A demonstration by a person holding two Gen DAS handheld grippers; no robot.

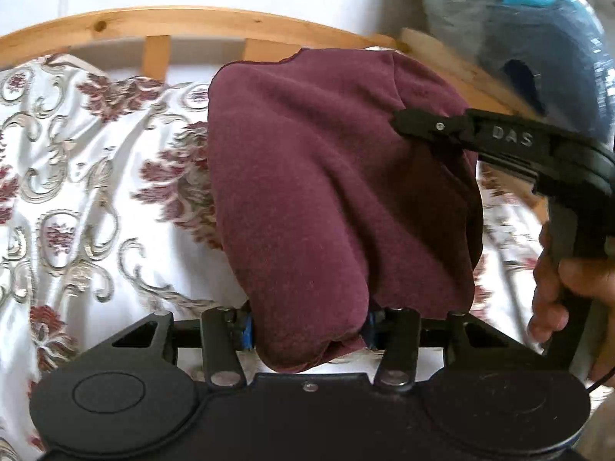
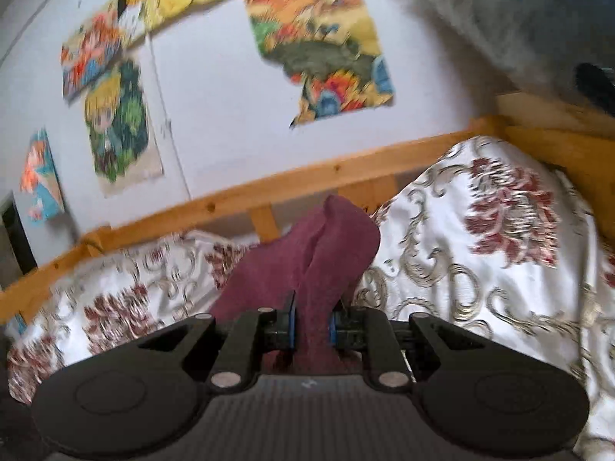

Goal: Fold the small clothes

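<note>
maroon knit garment (image 1: 338, 199) lifted above patterned bedspread (image 1: 96, 176), pinched by left hand-held gripper (image 1: 307, 330) at near edge, by right hand-held gripper (image 2: 311, 330) at far corner. no finished fold visible; probably early, fold and laying flat left.

I'm reading raised letters "DAS" on my right gripper (image 1: 399, 120) arm; nothing else is showing legible text.

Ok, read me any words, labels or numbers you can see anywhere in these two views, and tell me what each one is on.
"DAS": raised letters on the black plastic right tool, seen in the left wrist view.
Colourful cartoon posters on the white wall: too blurred to read any text.
Dark maroon knit garment: no label showing.
</note>
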